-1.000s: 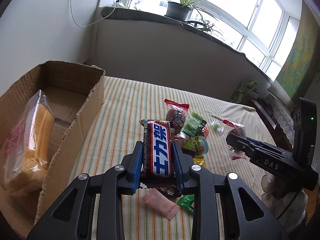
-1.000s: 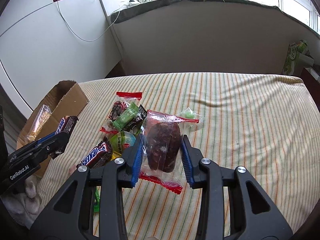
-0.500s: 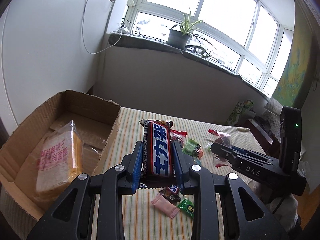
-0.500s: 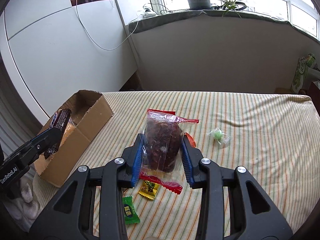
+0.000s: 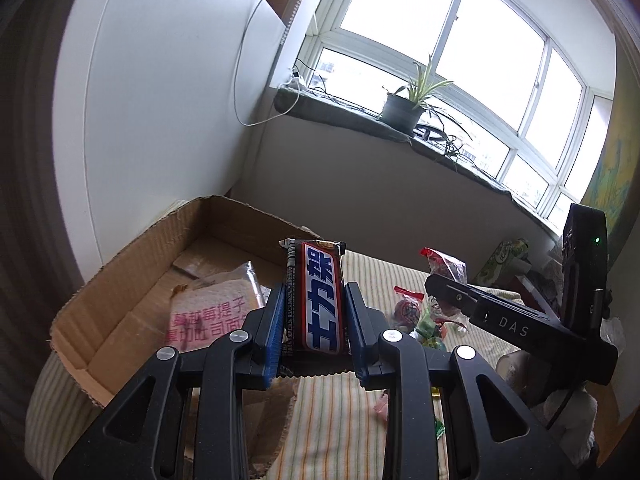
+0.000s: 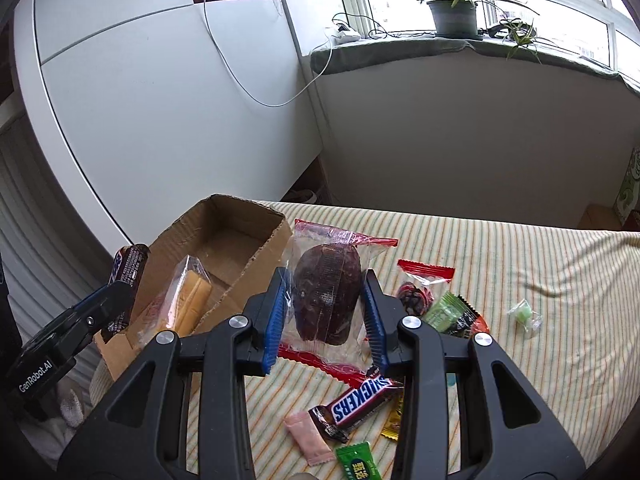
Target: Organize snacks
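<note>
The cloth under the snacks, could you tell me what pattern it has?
The cloth has thin green and orange stripes on cream, clearest in the right wrist view.

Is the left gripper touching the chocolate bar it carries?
Touching. The left wrist view shows the left gripper with both blue pads pressed against the sides of the chocolate bar, which stands upright between them above the cardboard box.

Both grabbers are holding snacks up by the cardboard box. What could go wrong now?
1. The right gripper pinches the dark cake's crinkly clear wrapper, which might slip out before reaching the cardboard box.
2. The bread bag already fills one end of the box, so a dropped snack could land on it and squash it.
3. The left gripper with its chocolate bar heads for the same box, so the two could bump.
</note>
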Motion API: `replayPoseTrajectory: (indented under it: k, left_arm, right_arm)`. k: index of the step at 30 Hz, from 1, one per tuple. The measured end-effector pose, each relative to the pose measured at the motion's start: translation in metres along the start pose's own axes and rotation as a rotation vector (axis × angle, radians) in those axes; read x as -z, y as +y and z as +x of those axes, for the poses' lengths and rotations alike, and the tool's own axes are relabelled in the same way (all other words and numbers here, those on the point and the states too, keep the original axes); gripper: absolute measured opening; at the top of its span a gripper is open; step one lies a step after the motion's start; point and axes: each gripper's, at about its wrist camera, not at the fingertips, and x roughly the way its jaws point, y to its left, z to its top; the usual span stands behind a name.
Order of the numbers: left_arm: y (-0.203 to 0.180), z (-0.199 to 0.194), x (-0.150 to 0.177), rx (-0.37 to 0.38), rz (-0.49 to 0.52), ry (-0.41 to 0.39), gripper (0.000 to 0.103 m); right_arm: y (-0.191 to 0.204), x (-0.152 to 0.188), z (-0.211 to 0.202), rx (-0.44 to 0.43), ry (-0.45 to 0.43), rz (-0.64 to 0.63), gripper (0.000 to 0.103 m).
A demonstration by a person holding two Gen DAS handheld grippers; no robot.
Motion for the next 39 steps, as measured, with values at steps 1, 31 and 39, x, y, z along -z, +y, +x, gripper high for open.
replayPoseTrajectory:
  k: [1, 31, 39]
  left_arm:
    - [0.006, -0.001, 0.000, -0.009, -0.009, -0.004, 0.027]
    - [0.076, -0.004, 0.006, -0.146, -0.065, 0.019, 0.027]
    - [0.078, -0.004, 0.006, -0.151, -0.069, 0.019, 0.027]
  right_arm:
    - [0.006, -0.002, 0.004, -0.005, 0.001, -0.004, 0.037]
    - [0.094, -0.014, 0.094, -0.101, 0.097, -0.114, 0.037]
    - [0.100, -0.013, 0.093, -0.107, 0.092, -0.137, 0.037]
